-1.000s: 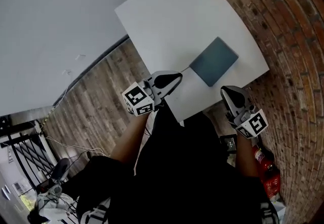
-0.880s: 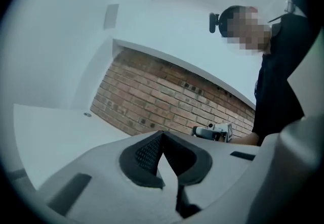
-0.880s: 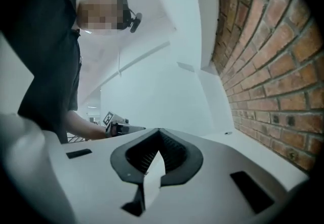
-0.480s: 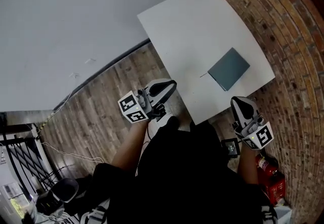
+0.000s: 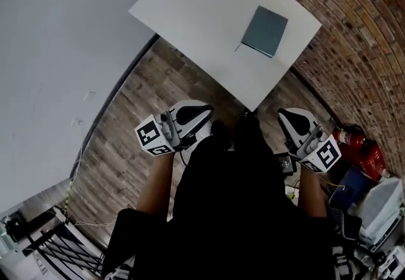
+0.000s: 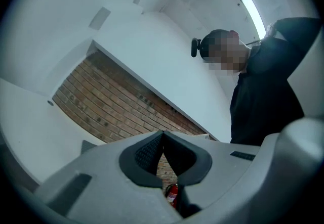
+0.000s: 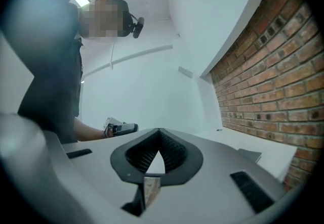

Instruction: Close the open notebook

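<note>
Two grippers come under our inspection, and we find both off the table (image 5: 190, 7), held over the plank floor (image 5: 136, 105) on the near side of the table's nearest corner. We note the left gripper (image 5: 204, 109) to the left of that corner; in its own view the dark pads meet tip to tip and nothing lies between them, so we record it as fully closed and empty. We note the right gripper (image 5: 285, 114) to the right of the same corner; its own view likewise shows the ribbed pads brought together at the tips with nothing caught in them, closed and empty. We locate the notebook (image 5: 264, 31) lying flat on the table, towards the edge that faces the brick wall (image 5: 361, 45). Its dark blue-grey cover is up and it is already closed. It sits well apart from both grippers, and neither touches it. We see a thin pale line at the notebook's corner nearest the table's near corner, but we cannot tell what it is. We log a red fire extinguisher (image 5: 354, 141) on the floor beyond the table's near corner, against the foot of the brick wall, just beside the right gripper
</note>
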Demonstrator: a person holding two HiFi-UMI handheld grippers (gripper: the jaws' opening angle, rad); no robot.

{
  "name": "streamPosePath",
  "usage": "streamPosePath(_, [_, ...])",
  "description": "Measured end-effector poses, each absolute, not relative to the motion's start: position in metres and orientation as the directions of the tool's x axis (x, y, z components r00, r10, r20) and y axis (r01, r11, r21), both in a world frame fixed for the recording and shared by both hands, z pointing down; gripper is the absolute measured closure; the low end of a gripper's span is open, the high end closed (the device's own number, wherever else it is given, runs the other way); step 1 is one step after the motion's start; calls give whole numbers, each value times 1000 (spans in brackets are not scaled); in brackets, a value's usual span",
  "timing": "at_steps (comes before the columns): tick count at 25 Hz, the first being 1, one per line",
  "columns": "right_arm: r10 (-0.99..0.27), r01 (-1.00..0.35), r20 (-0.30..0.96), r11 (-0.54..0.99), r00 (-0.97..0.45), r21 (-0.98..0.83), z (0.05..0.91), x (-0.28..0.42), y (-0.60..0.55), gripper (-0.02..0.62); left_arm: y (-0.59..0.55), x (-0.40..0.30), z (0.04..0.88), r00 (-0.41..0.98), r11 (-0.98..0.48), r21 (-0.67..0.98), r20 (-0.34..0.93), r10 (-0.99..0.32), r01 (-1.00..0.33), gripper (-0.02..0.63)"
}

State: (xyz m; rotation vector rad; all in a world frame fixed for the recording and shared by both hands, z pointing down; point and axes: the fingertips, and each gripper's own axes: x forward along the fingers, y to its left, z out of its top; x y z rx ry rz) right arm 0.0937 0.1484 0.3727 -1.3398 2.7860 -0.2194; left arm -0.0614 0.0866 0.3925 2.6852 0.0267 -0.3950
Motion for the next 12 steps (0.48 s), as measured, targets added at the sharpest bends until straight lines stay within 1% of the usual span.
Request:
streamPosePath(3, [-792, -785, 33, 598, -610, -164, 378, 81, 181, 589, 109, -61, 398, 962, -905, 411, -273, -4, 113, 591])
streamPosePath(6, [-798, -789, 26, 590, -602, -173, 376, 84, 209, 589, 131, -49, 390, 963, -911, 389, -270, 28, 135, 591])
streamPosePath(10, [-790, -777, -7, 604, -613, -180, 371, 80, 246, 589, 169, -32, 376, 972, -927, 343, -224, 73, 149, 591])
streamPosePath(12, [-773, -761, -16, 628, -634, -166, 367, 73, 264, 589, 188, -30, 375, 978, -932, 336, -199, 71, 136, 591])
